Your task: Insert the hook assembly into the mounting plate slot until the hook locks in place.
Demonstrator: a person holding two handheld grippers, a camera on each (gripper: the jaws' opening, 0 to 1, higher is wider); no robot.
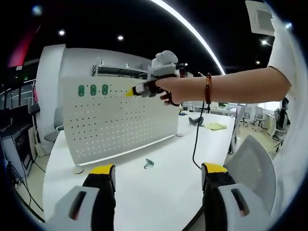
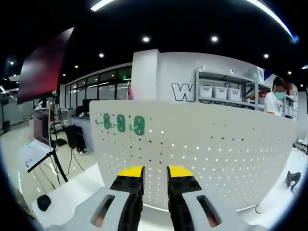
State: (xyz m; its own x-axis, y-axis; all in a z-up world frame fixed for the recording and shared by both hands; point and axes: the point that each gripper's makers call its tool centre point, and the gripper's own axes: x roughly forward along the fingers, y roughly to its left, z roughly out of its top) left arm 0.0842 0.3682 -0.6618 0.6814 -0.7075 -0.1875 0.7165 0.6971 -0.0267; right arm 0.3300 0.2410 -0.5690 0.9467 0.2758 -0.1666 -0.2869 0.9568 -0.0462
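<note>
A white pegboard mounting plate [image 1: 115, 125] stands upright on the white table [image 1: 159, 192]. Three green hooks [image 1: 93, 90] hang in its top left corner. One loose green hook [image 1: 148, 163] lies on the table in front of it. My left gripper [image 1: 158, 169] is low over the table, open wide and holding nothing. A hand holds my right gripper [image 1: 131, 92] with its yellow tip against the upper part of the board. In the right gripper view the right gripper [image 2: 155, 172] faces the pegboard [image 2: 216, 154], jaws close together with nothing seen between them, right of the green hooks [image 2: 121, 123].
A grey mesh chair [image 1: 255, 163] stands at the table's right edge. A black cable [image 1: 196, 139] hangs from the right gripper to the table. A yellow cloth [image 1: 215, 126] lies farther back. A monitor on a stand [image 2: 41, 127] is left of the table, and a person [image 2: 276, 101] stands by shelves.
</note>
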